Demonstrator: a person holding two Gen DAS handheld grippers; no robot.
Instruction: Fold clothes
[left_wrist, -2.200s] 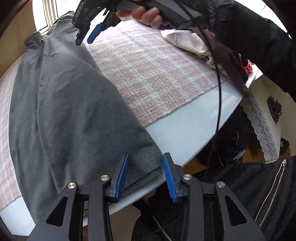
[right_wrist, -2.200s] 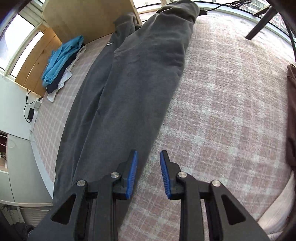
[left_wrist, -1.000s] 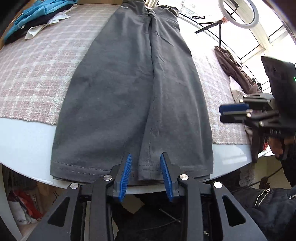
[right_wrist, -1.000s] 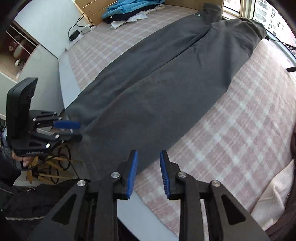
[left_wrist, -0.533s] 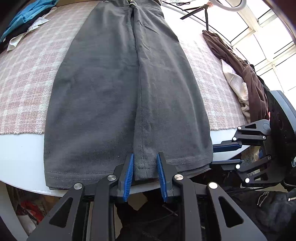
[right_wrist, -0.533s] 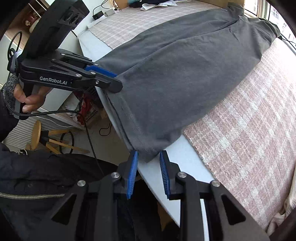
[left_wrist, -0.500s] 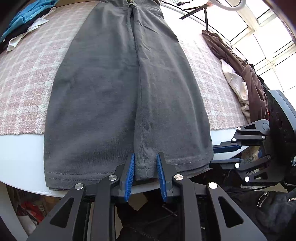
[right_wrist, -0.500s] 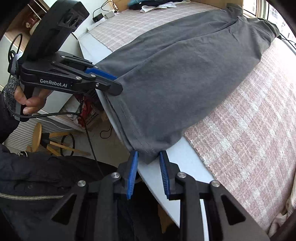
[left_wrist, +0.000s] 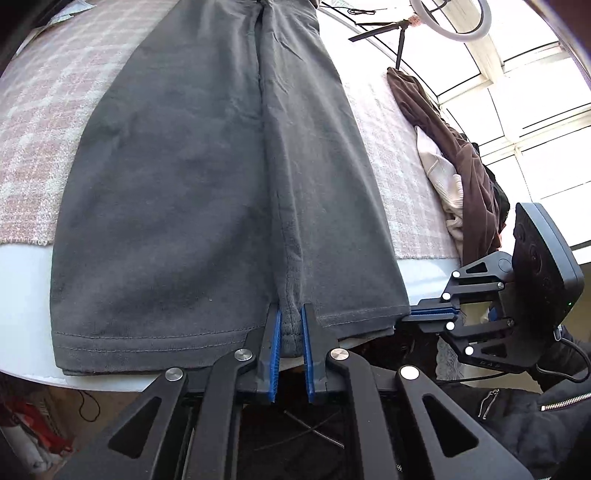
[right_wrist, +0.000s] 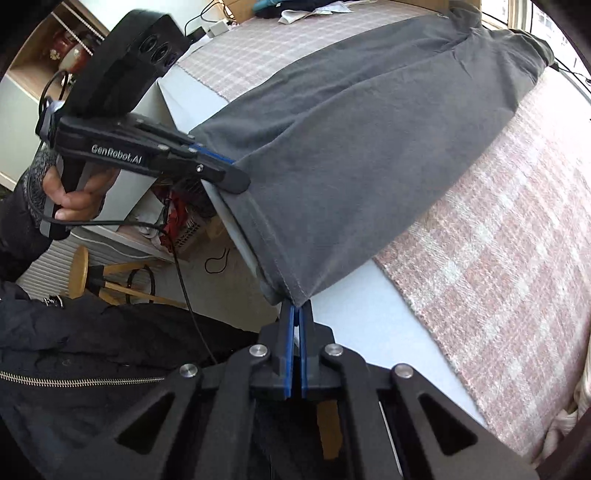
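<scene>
Dark grey trousers (left_wrist: 207, 177) lie flat along the table on a pink plaid cloth (left_wrist: 33, 122), their leg hems at the near edge. My left gripper (left_wrist: 291, 328) is shut on the bunched hem between the two legs. My right gripper (right_wrist: 296, 314) is shut on the outer hem corner of the trousers (right_wrist: 369, 147), at the table's edge. The right gripper also shows in the left wrist view (left_wrist: 424, 314); the left gripper shows in the right wrist view (right_wrist: 229, 173), held by a hand.
A brown garment (left_wrist: 450, 147) over a cream one (left_wrist: 443, 184) is piled at the table's right side. Blue and white clothes (right_wrist: 295, 7) lie at the far end. The white table edge (right_wrist: 362, 306) is close. A wooden stool (right_wrist: 88, 273) stands below.
Both grippers have closed on the trousers' hem: the left on the middle between the legs, the right on the outer corner. Half a second ago both stood open around the fabric.
</scene>
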